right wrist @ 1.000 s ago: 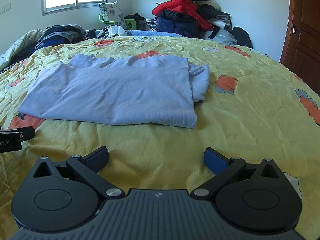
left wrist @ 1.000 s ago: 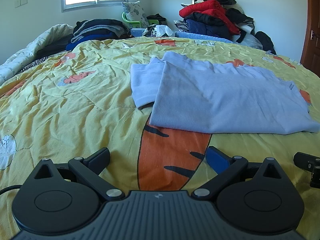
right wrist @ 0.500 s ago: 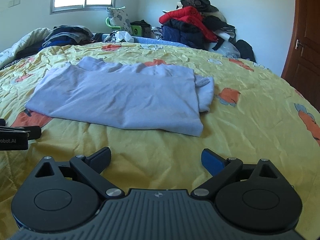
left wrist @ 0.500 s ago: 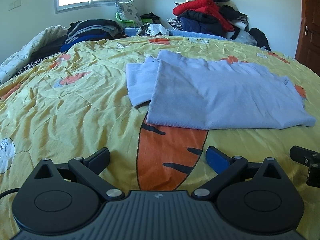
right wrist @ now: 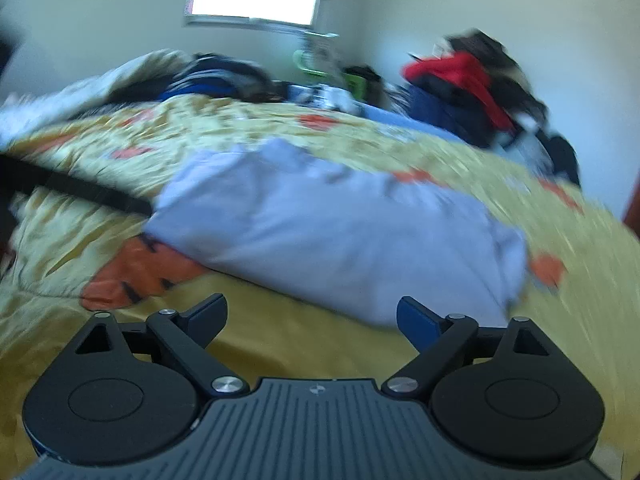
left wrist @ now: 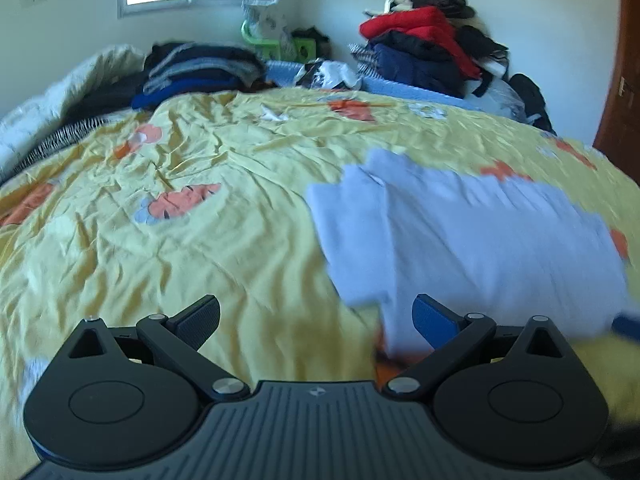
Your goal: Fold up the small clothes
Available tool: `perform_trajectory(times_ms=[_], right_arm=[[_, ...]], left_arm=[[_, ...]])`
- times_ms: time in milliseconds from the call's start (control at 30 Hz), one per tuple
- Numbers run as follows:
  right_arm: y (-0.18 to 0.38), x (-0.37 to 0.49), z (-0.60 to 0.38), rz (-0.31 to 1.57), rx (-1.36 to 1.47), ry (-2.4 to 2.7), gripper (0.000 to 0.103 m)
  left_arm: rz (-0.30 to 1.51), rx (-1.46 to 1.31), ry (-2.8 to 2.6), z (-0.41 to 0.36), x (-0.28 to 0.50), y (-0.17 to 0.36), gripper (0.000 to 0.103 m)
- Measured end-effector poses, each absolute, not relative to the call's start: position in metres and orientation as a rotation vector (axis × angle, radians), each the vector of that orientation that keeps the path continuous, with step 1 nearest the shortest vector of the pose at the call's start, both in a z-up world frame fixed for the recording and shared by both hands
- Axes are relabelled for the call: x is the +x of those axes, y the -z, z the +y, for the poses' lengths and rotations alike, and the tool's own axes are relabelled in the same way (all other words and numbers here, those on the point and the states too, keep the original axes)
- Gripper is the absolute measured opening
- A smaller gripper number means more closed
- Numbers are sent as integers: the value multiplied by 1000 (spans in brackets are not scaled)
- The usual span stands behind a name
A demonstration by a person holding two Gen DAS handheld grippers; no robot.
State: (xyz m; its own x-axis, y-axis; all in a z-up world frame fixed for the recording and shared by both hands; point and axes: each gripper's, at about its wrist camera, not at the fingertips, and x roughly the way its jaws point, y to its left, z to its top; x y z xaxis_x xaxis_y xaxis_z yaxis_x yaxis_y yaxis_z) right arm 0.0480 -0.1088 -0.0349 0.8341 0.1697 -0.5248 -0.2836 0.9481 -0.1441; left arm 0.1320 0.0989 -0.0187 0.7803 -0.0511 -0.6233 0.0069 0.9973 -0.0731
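A pale blue garment (left wrist: 472, 240) lies partly folded and flat on the yellow bedspread (left wrist: 224, 240). In the left wrist view it sits to the right, its near left corner just ahead of my right fingertip (left wrist: 430, 316). My left gripper (left wrist: 316, 320) is open and empty above the bedspread. In the right wrist view the garment (right wrist: 332, 232) fills the middle, its near edge just ahead of my right gripper (right wrist: 312, 316), which is open and empty. Both views are blurred by motion.
A pile of red and dark clothes (left wrist: 432, 52) stands at the far right of the bed. A stack of dark folded clothes (left wrist: 200, 68) lies at the far left. A brown door (left wrist: 624, 92) is at the right. A window (right wrist: 256, 0) is behind.
Both grippers have moved closer to the garment and swung, the left one pointing more to the left, the right one tilting. Both stayed open. The garment has not moved.
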Motion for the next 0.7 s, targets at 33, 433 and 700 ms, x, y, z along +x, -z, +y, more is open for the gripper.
perform_trajectory(times_ms=[33, 433, 700], right_arm=[[34, 50, -97, 523, -252, -257, 90], [49, 77, -18, 455, -539, -245, 86], [54, 101, 1, 426, -560, -200, 86]], left_arm=[[691, -88, 47, 105, 143, 17, 103], [904, -398, 265, 136, 266, 37, 103], [887, -336, 425, 103, 297, 39, 103]])
